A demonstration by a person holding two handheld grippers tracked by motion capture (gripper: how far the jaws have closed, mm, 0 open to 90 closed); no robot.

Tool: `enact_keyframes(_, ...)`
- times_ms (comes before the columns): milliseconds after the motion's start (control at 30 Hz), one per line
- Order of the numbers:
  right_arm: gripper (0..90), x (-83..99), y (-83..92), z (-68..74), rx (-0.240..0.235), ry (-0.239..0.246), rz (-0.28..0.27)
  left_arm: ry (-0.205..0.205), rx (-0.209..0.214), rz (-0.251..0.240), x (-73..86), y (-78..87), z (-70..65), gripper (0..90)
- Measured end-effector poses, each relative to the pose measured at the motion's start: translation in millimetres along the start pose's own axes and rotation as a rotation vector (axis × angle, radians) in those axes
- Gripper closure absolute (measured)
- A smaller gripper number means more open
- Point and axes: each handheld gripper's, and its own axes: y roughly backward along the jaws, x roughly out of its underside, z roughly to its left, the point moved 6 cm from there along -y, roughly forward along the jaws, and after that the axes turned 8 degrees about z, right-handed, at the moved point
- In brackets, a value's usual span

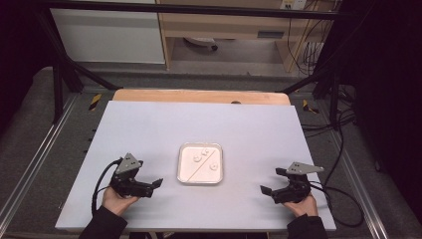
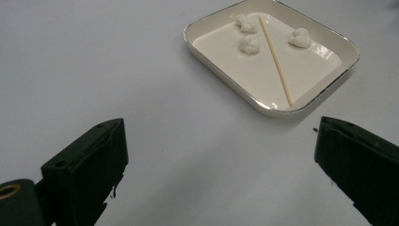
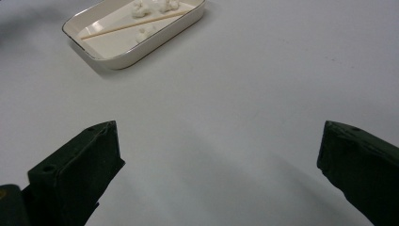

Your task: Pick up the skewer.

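You had both grippers parked on the table (image 1: 149,124), one either side of the tray (image 1: 185,175), nothing in hand. Left gripper (image 1: 158,183) had its jaws spread wide and empty, pointed at the tray from the left. Right gripper (image 1: 264,189) was the same: jaws wide apart, empty, aimed in from the right.

The tray sat mid-table between them, well apart from both. Inside it: a thin wooden stick (image 2: 276,61) lying diagonally across the floor, two white lumps (image 2: 249,44) on one side of it near a corner, and a third lump (image 2: 299,37) on the other side.

Handling read:
- The stick looked light and stiff but thin, lying flat on a glossy floor. It was likely to skid or roll. Best hold was probably mid-length, jaws across it, or at the end near the tray wall.
- The lumps looked soft, like cotton or dough, and would squash easily. A light pinch at the widest part would have suited.
- The tray had a shiny rim, probably slippery, so it may have needed steadying with the other gripper.
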Motion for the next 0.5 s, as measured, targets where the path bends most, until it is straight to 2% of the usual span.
enact_keyframes(500, 0.8, 0.5, -0.3, 0.2, -0.001, 0.0, 0.007, -0.048, -0.001, 0.028, -26.4, -20.8, -22.1, 3.2)
